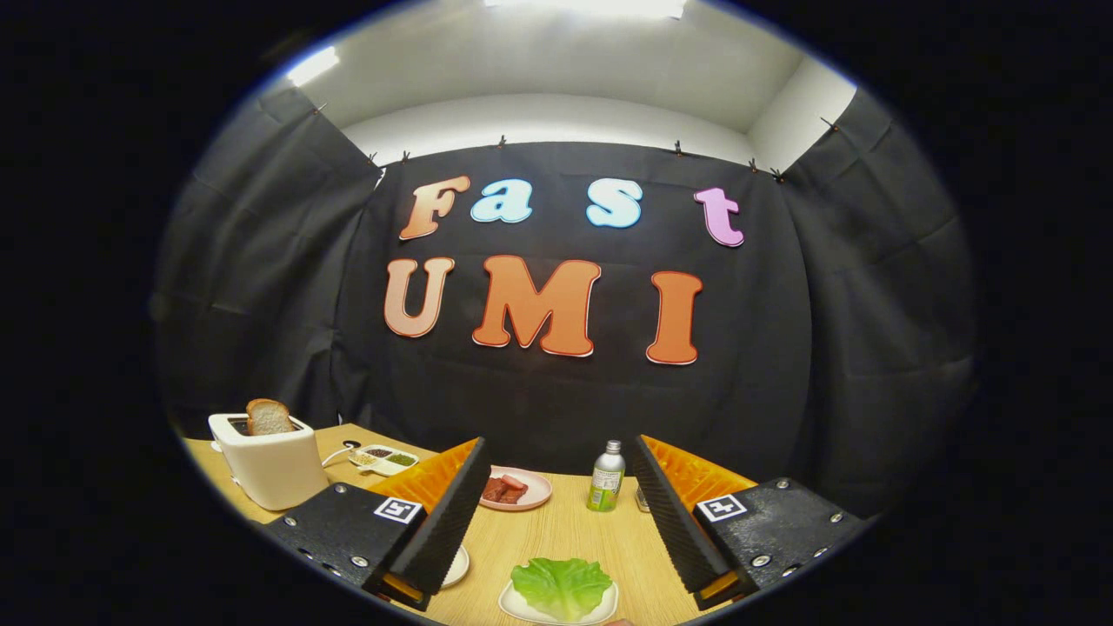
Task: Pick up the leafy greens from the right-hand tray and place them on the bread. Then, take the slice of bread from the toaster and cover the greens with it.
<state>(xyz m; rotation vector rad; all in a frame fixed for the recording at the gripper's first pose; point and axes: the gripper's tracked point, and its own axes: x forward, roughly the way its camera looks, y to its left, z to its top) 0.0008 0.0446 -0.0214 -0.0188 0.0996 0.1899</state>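
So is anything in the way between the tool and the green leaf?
Nothing visible is. The leafy greens lie on a white plate, between the open fingers of the tool and a little below them. Only bare table lies between.

Black cloth wall (556, 409) behind a light wooden table (556, 530), white ceiling (556, 78) with bright lamps (584, 7).

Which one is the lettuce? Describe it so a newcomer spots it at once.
Start at the wooden table and look between the open gripper fingers, at the near edge. There a small white dish holds the lettuce, a single crinkled green leaf. The pink plate beyond it holds red meat, and the bottle stands upright.
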